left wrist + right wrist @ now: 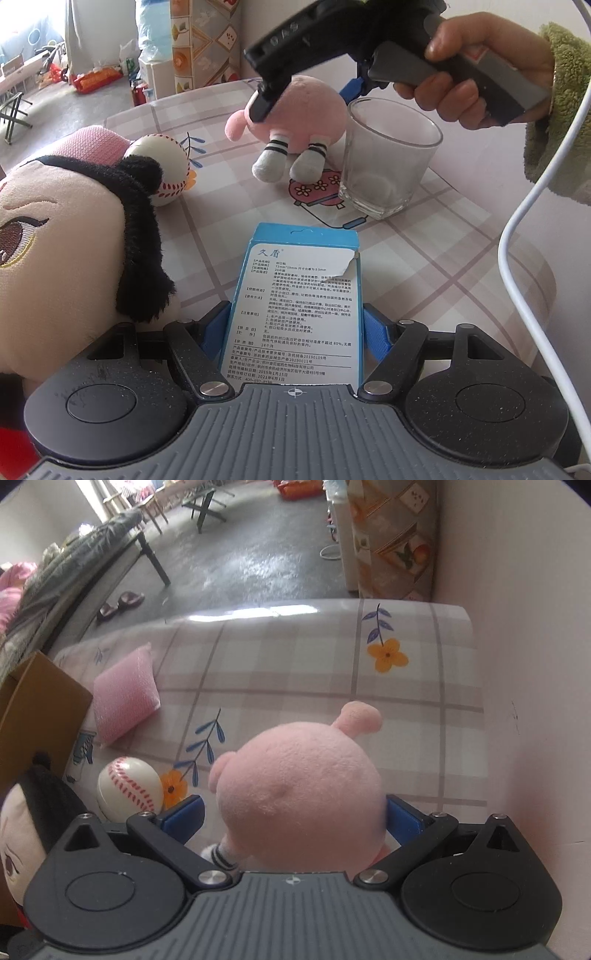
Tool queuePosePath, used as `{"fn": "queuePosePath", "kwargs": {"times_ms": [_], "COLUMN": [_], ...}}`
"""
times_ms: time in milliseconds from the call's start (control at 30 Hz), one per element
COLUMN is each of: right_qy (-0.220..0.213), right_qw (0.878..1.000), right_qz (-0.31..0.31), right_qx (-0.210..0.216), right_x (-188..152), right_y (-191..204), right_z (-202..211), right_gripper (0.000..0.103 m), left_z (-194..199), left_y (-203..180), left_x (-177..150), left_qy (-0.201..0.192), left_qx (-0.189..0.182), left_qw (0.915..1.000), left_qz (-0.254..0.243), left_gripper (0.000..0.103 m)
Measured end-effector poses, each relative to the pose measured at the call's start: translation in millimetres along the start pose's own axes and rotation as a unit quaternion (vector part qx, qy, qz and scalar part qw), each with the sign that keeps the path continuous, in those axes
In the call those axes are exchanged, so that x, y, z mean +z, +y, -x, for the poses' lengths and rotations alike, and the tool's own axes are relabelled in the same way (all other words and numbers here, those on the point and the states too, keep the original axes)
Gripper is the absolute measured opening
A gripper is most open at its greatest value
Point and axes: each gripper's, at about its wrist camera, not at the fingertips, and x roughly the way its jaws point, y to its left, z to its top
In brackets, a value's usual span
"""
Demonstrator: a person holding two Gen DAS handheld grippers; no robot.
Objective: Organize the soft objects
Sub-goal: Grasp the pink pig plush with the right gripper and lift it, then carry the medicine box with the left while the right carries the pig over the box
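Over the checked tablecloth (280, 672) the right gripper (295, 812) straddles the pink plush (299, 801) with jaws spread wide, so squeeze squarely on its round body, while the left gripper (295, 332) clamps a blue box (295, 295).

Left wrist view angled down, close over the table (424, 258), right wrist view steeper, both sharing pink plush (306, 107) and baseball (129, 788).

Your left gripper (295, 325) points steeply down, its 2 blue pads (376, 332) pressed on a box's sides. Your right hand (476, 70), in a green fleece sleeve, tilts the right gripper (295, 812) downward, jaws spread wide.
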Motion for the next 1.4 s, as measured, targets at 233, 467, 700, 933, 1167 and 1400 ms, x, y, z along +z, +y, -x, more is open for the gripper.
{"fn": "queuePosePath", "kwargs": {"times_ms": [233, 467, 700, 933, 1167, 1400], "right_qy": [-0.017, -0.067, -0.135, -0.193, -0.233, -0.270], "right_qw": [1.000, 0.997, 0.991, 0.981, 0.972, 0.961], "right_qz": [0.008, 0.021, 0.022, 0.026, 0.022, 0.012], "right_qx": [-0.005, -0.013, 0.005, 0.014, 0.030, 0.052], "right_x": [-3.3, -4.7, -15.4, -40.4, -73.8, -110.6], "right_y": [0.4, 9.9, 20.6, 36.8, 51.4, 72.2], "right_z": [7.5, 31.0, 82.6, 137.2, 181.6, 219.4], "right_gripper": [0.088, 0.086, 0.086, 0.086, 0.086, 0.086], "left_z": [-0.2, 3.4, 21.2, 52.7, 82.9, 126.1], "left_y": [0.4, 6.5, 10.1, 3.9, -3.6, 2.0], "left_x": [0.5, 2.9, 5.8, 7.0, -1.5, -18.9], "left_qy": [-0.004, -0.014, -0.039, -0.083, -0.103, -0.116], "left_qx": [0.003, -0.012, -0.019, -0.011, -0.010, -0.009], "left_qw": [1.0000, 0.9997, 0.9987, 0.9963, 0.9944, 0.9927], "left_qz": [0.000, 0.018, 0.028, 0.022, 0.021, 0.031], "left_gripper": [0.073, 0.073, 0.073, 0.073, 0.073, 0.073]}}
